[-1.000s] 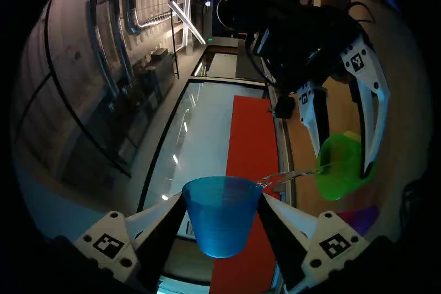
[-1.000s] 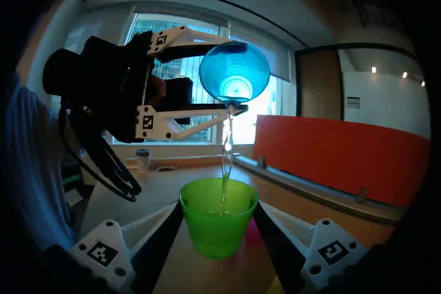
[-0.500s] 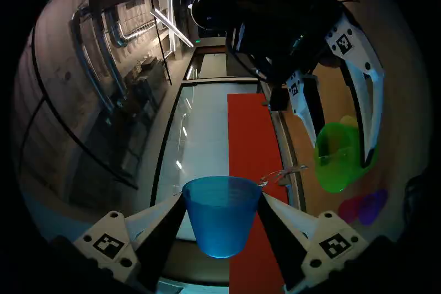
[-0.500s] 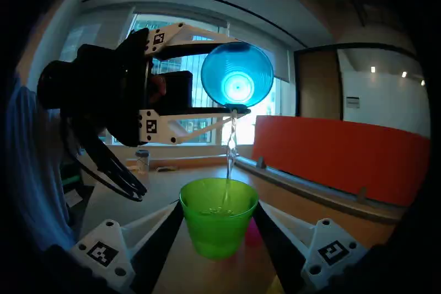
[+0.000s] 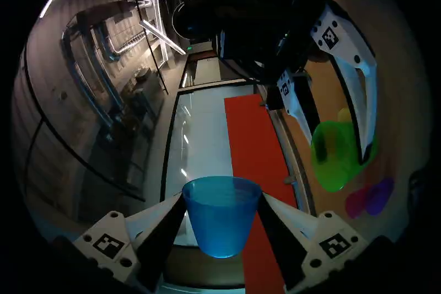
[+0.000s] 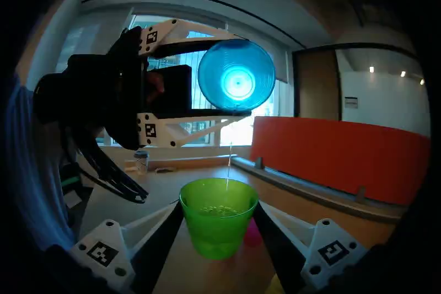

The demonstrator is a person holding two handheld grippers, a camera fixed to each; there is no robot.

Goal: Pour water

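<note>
My left gripper is shut on a blue cup. In the right gripper view that blue cup lies tipped on its side, mouth toward the camera, above a green cup. A thin thread of water falls from its lip into the green cup, which holds water. My right gripper is shut on the green cup and keeps it upright. The left gripper view shows the green cup at the right between the right gripper's white fingers.
An orange panel runs along the right above a wooden table. A small jar stands at the table's far edge by the window. Pink and purple cups lie on the table. A person's blue sleeve is at the left.
The blue cup has tipped further, its mouth now facing the right gripper's camera. The water stream has thinned from a thick flow to a fine thread. The green cup has stayed in place.
</note>
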